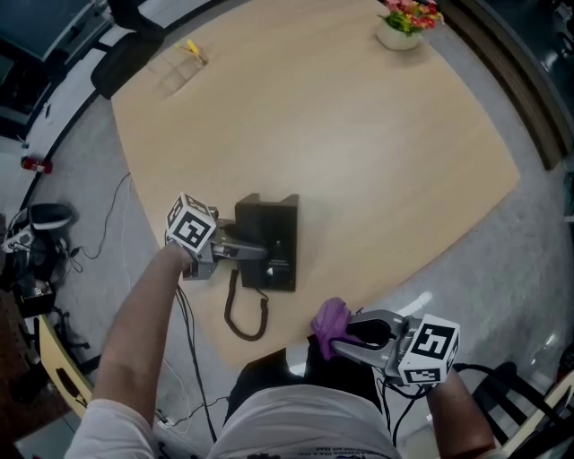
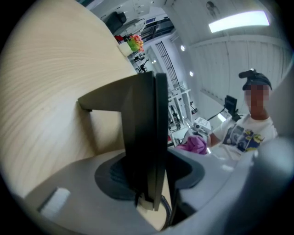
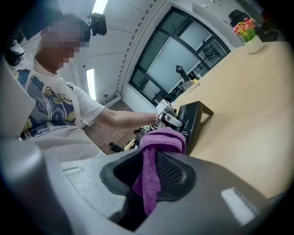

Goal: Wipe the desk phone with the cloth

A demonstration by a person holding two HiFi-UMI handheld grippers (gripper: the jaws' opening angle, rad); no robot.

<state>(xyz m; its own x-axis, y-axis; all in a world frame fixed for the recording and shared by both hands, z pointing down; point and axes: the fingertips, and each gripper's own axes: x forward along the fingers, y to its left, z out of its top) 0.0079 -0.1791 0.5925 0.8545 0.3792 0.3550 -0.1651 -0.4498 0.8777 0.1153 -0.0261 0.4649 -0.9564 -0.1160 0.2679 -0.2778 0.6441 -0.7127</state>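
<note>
A black desk phone (image 1: pixel 269 242) stands near the front edge of the wooden table (image 1: pixel 341 134), its coiled cord (image 1: pixel 244 316) trailing toward me. My left gripper (image 1: pixel 254 252) reaches in from the left. The phone's thin edge (image 2: pixel 143 137) stands between its jaws, and a sliver of table shows beside the right jaw, so the pads do not clamp it. My right gripper (image 1: pixel 345 337) hovers off the table's front edge, shut on a bunched purple cloth (image 1: pixel 330 317). In the right gripper view the cloth (image 3: pixel 158 147) hangs between the pads, with the phone (image 3: pixel 190 120) ahead.
A flower pot (image 1: pixel 401 27) sits at the table's far edge. A black chair (image 1: pixel 126 54) stands at the far left corner, beside a small yellow item (image 1: pixel 191 49). Cables and gear lie on the floor to the left (image 1: pixel 40 242).
</note>
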